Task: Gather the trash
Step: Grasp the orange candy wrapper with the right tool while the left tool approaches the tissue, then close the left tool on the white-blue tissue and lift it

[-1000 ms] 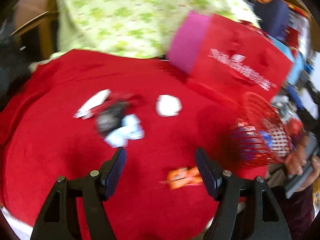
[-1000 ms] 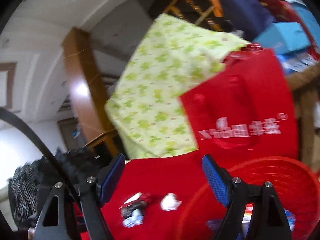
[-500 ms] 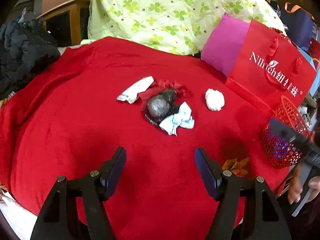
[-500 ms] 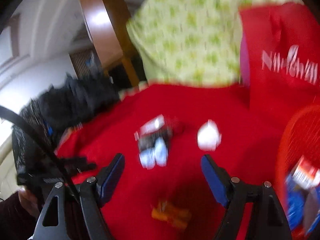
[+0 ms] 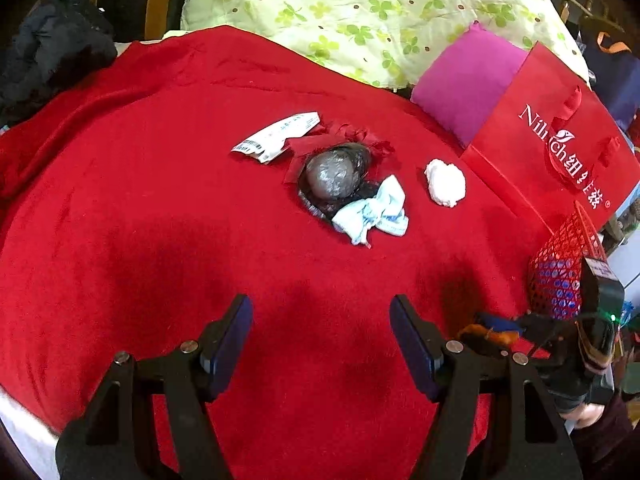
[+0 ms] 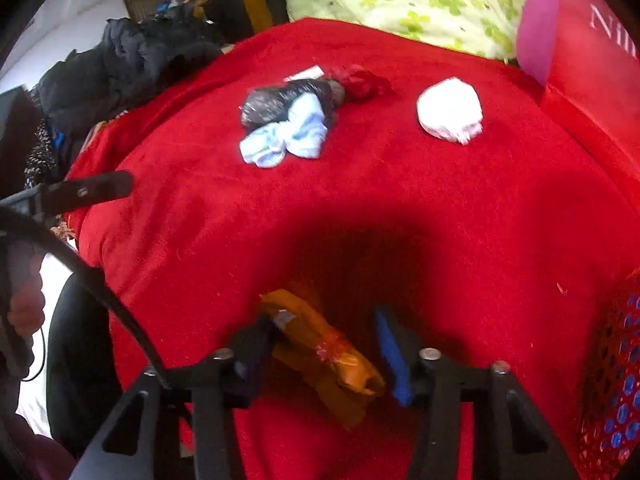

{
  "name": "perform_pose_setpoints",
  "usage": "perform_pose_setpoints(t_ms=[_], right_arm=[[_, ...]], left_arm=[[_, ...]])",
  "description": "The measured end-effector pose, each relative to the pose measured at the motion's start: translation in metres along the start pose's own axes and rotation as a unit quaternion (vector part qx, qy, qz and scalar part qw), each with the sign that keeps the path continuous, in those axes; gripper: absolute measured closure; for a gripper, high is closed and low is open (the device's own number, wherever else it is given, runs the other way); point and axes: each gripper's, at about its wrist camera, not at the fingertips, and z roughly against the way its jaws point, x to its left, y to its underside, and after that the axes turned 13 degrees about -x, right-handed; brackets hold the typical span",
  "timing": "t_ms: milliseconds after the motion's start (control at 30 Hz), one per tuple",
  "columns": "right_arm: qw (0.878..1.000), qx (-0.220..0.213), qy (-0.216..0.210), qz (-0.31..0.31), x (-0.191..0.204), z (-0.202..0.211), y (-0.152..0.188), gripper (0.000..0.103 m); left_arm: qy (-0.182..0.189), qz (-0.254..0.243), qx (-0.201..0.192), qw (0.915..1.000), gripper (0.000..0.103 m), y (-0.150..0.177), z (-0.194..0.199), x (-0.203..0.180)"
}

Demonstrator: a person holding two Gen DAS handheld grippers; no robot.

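Our right gripper [image 6: 324, 344] has just been closing around the orange wrapper [image 6: 320, 348] at the near edge of the red blanket [image 6: 400, 200]; whether both pads pinch yet we cannot tell. It looks light, crinkly and slippery, so we grip mid-length; our left gripper [image 5: 320, 340] hangs spread and empty.

Both wrist cameras look steeply down — sharing the red blanket [image 5: 160, 200].

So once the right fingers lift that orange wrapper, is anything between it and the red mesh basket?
Nothing visible. The orange wrapper sits between the right gripper's closing fingers, and only bare red blanket separates it from the red mesh basket at the right edge.
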Motion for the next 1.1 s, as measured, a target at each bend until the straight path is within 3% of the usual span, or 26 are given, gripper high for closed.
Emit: perform_pose_setpoints(t_ms=[133, 267, 500, 567, 700, 767, 800, 900, 967, 1033, 1100], right_arm=[[1.000, -0.002, 0.028, -0.002, -0.008, 0.001, -0.003, 0.084], [0.998, 0.008, 0.023, -0.050, -0.025, 0.000, -0.007, 0.084], [0.995, -0.003, -0.017, -0.102, -0.040, 0.011, -0.016, 0.083], [0.994, -0.010, -0.020, -0.111, -0.043, 0.014, -0.018, 0.081], [0.993, -0.014, -0.028, -0.115, -0.044, 0.019, -0.018, 0.065], [0.993, -0.022, -0.030, -0.111, -0.043, 0.021, -0.020, 0.039], [0.993, -0.029, -0.033, -0.108, -0.042, 0.024, -0.020, 0.033], [0.996, -0.035, -0.037, -0.072, -0.034, 0.029, -0.019, 0.035], [0.998, -0.027, -0.038, -0.050, -0.027, 0.029, -0.015, 0.042], [0.999, -0.003, -0.040, -0.029, -0.021, 0.021, -0.009, 0.059], [0.999, 0.024, -0.029, -0.008, -0.015, 0.011, 0.000, 0.063]], left_arm=[[0.013, -0.013, -0.003, 0.9998, 0.032, -0.013, -0.017, -0.014], [0.023, -0.039, 0.000, 0.9990, 0.038, -0.023, -0.042, -0.037], [0.007, -0.068, 0.023, 0.9974, 0.039, -0.030, -0.097, -0.054], [0.002, -0.065, 0.038, 0.9972, 0.053, -0.028, -0.111, -0.051], [0.000, -0.050, 0.049, 0.9975, 0.077, -0.024, -0.120, -0.042], [0.006, -0.050, 0.049, 0.9975, 0.087, -0.024, -0.119, -0.040], [0.008, -0.049, 0.050, 0.9975, 0.089, -0.024, -0.117, -0.038], [0.007, -0.053, 0.048, 0.9974, 0.093, -0.023, -0.110, -0.038], [0.007, -0.064, 0.045, 0.9969, 0.094, -0.021, -0.103, -0.042], [0.008, -0.075, 0.042, 0.9963, 0.094, -0.018, -0.092, -0.046], [0.015, -0.081, 0.041, 0.9957, 0.094, -0.012, -0.077, -0.047]])
